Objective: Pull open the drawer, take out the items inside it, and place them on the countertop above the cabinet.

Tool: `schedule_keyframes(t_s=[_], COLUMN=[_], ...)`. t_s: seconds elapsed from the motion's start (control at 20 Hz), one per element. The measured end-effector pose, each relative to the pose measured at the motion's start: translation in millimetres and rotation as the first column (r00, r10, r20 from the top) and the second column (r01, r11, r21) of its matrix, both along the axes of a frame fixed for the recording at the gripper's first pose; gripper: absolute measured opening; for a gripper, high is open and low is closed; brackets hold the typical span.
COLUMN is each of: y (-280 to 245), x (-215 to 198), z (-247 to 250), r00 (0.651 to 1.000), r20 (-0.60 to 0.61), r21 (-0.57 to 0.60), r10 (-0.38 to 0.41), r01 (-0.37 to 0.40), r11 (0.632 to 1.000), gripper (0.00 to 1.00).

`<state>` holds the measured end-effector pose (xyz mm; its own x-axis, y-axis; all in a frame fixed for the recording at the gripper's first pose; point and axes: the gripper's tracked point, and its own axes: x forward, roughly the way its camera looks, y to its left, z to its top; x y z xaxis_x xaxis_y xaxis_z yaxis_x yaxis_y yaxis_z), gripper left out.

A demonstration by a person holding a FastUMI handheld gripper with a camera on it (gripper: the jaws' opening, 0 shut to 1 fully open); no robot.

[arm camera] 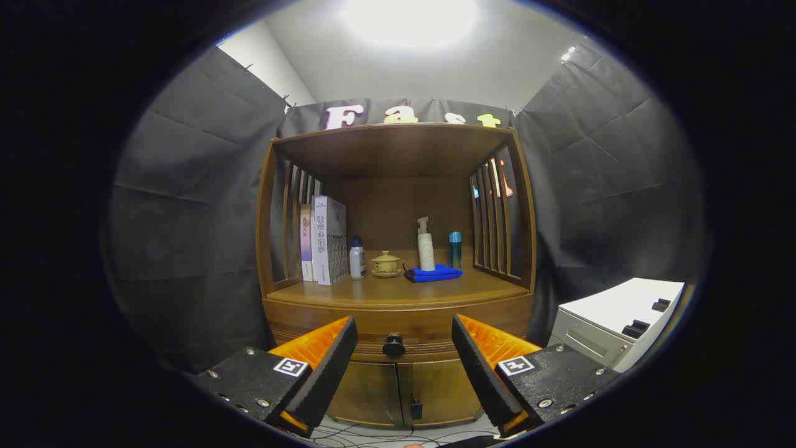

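gripper (404,348) | fingers spread wide | level, pointing forward | holding nothing

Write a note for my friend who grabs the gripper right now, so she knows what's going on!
Gripper: open, holding nothing, fingers spread either side of the drawer knob, which sits just beyond them.
Drawer: shut, so what's inside is hidden.
Countertop: already has books, a white bottle, a lidded cup, a pump bottle on a blue cloth, and a teal bottle.
Done: nothing yet.
Left: grip knob, pull drawer, lift items onto countertop.
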<state>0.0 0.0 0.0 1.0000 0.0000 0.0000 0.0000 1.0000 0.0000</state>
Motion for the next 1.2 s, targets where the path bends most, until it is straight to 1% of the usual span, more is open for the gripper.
schedule_keyframes(t_s=[0.3,0.85,1.2], y=[-1,5,15], x=[1,3,17], z=[-1,-7,-9], r00=[1.0,1.0,0.999], r20=[0.002,-0.012,-0.008], r21=[0.007,0.006,0.011], r10=[-0.003,0.018,0.049], r01=[0.003,-0.018,-0.049], r11=[1.0,1.0,0.999], gripper=[0.95,0.95,0.95])
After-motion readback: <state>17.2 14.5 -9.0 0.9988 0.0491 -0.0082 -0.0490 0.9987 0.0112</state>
